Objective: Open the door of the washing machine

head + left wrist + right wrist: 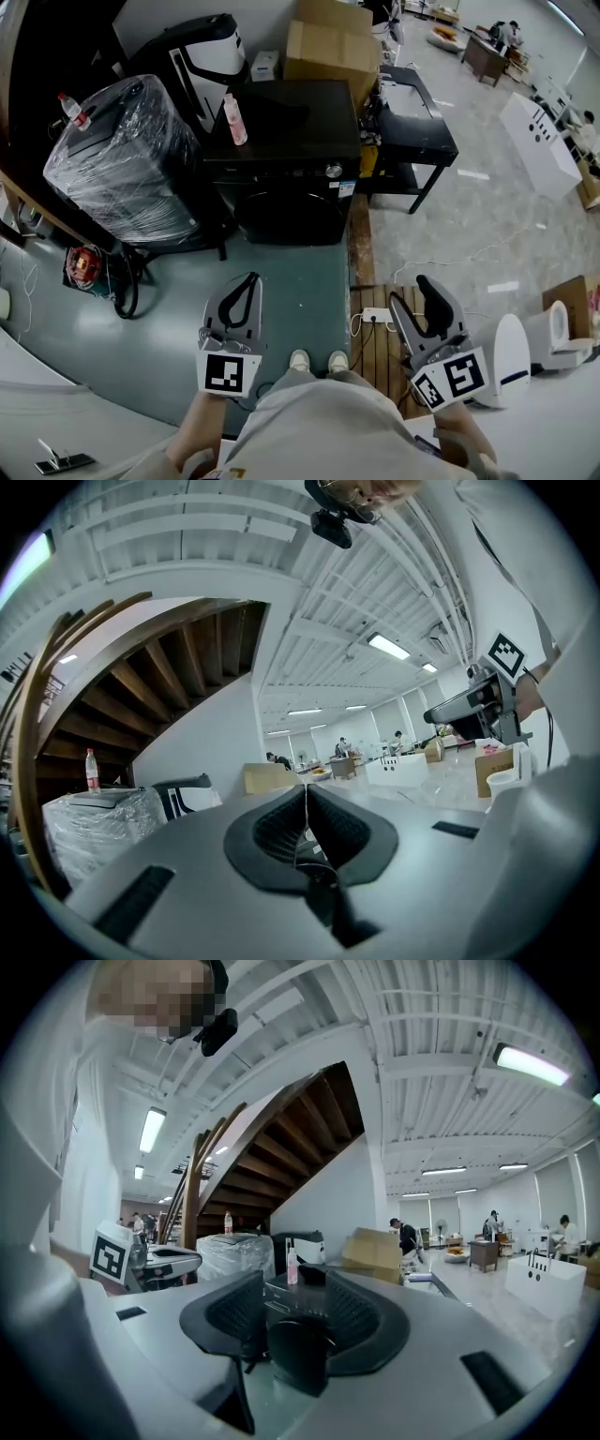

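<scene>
The black washing machine (281,159) stands ahead of me on the green floor, its round dark door (286,214) shut and facing me. A pink bottle (234,120) stands on its top. In the right gripper view the machine (298,1302) shows between the jaws, still far off. My left gripper (249,279) is held low in front of me, its pads (281,827) pressed together with nothing between them. My right gripper (412,292) hovers over the wooden pallet with its jaws apart and empty. Neither gripper touches the machine.
A plastic-wrapped appliance (122,159) stands left of the machine, cardboard boxes (328,47) behind it, a black low table (412,122) to its right. A wooden pallet (380,352) with a power strip (377,316) lies at my feet. A white bin (511,356) is beside my right gripper.
</scene>
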### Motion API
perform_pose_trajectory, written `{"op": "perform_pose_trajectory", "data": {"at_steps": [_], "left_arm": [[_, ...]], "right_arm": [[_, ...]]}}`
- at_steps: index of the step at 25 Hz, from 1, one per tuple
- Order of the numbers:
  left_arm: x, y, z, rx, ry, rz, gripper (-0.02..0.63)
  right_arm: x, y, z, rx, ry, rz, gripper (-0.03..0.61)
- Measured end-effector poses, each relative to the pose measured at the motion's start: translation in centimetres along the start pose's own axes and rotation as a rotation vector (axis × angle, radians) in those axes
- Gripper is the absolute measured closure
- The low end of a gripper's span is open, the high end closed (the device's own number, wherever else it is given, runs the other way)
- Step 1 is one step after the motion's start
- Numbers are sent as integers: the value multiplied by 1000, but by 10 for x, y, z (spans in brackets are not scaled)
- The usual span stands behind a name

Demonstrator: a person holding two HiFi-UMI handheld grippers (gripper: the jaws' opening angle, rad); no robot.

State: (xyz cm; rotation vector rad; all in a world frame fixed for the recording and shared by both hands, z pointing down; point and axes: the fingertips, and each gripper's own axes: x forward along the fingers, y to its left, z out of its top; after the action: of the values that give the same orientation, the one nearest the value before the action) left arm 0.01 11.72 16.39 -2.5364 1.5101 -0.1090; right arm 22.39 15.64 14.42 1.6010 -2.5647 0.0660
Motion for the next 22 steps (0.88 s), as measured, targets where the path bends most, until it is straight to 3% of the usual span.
{"op": "perform_pose_trajectory", "data": {"at_steps": [14, 22], "left_arm": [[7, 48, -32, -11, 30, -26, 592], [28, 58, -46, 5, 54, -18, 592]], "right_arm": [[40, 26, -11, 18, 47, -23, 344], [60, 15, -17, 30, 68, 5, 342]]}}
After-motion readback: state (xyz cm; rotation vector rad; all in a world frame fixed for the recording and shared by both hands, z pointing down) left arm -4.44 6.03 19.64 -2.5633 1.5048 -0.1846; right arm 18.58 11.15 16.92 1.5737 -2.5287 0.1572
